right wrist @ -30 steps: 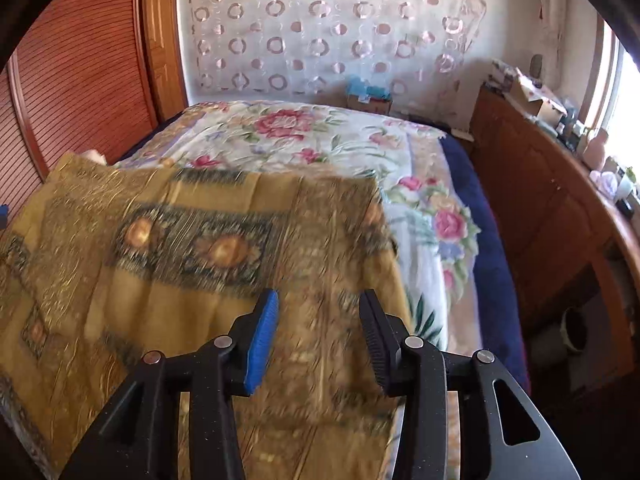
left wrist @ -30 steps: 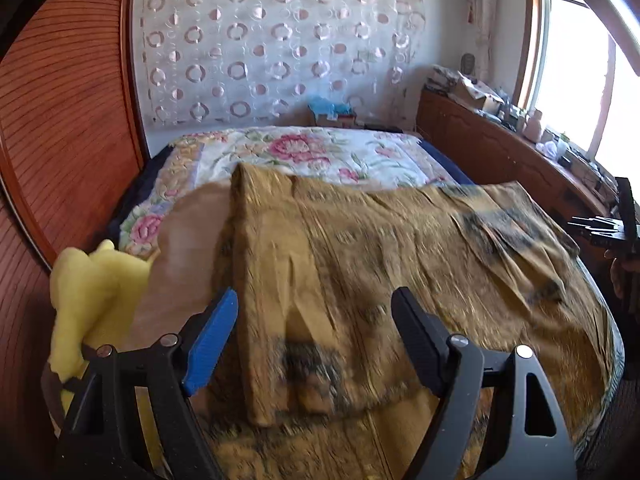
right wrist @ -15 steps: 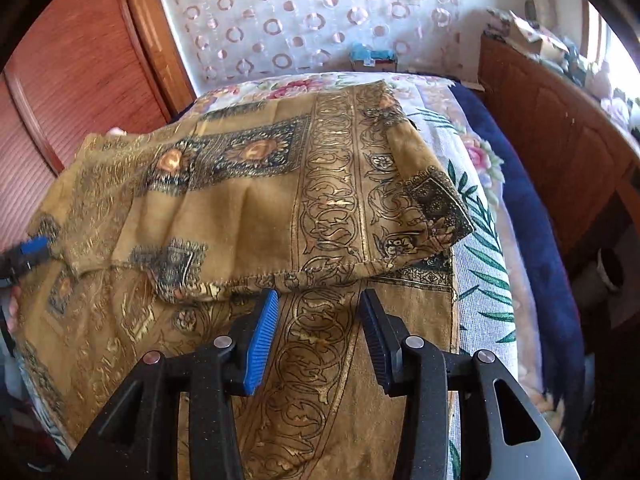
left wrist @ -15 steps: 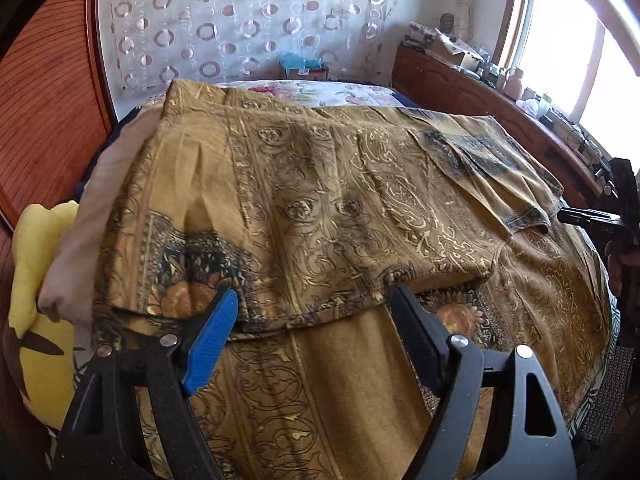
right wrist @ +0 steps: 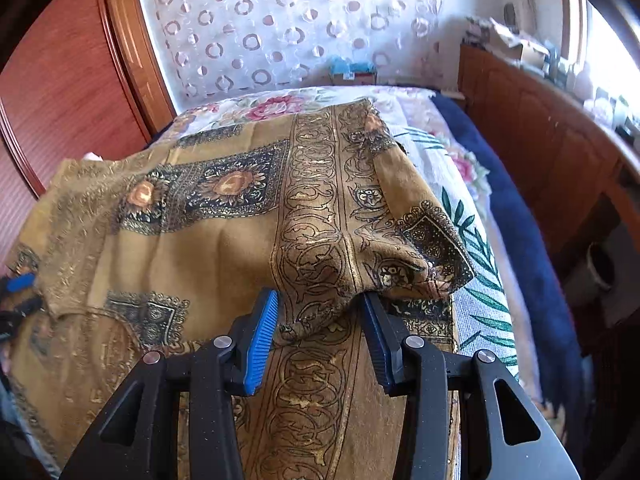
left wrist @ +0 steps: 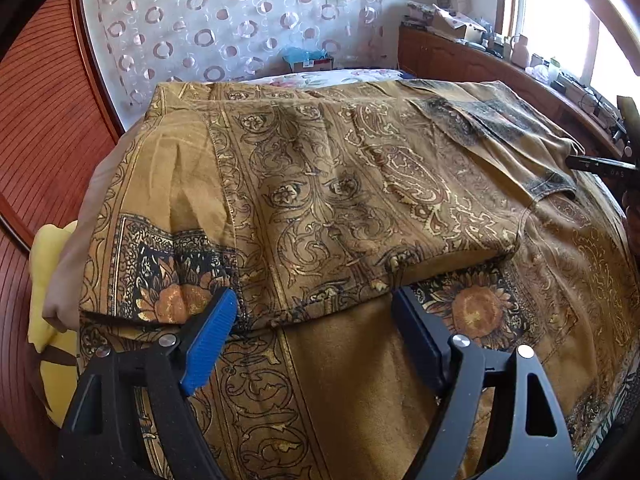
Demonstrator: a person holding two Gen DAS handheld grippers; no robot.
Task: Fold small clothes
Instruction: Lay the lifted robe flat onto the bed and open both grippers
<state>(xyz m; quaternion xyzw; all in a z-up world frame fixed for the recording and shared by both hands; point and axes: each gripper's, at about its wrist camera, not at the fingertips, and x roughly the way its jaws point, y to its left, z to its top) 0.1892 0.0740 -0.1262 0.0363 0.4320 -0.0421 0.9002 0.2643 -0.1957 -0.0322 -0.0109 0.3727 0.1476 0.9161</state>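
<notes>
A mustard-gold patterned cloth with sunflower motifs lies folded over on the bed, its upper layer's edge lying across the lower layer. My left gripper is open, its jaws spread wide at the folded edge, nothing between them. My right gripper is open, with the hem of the cloth's upper layer bunched between its jaws, which stand apart from it. The cloth fills the left of the right wrist view. The right gripper also shows at the far right of the left wrist view.
The bed has a floral cover and a blue blanket on its right side. A wooden cabinet runs along the right. A yellow pillow and wooden wardrobe stand left. A lace curtain hangs behind.
Both grippers have come down and back toward the near edge of the bed. The cloth's upper layer now lies folded over the lower one. The right gripper's jaws have widened.
</notes>
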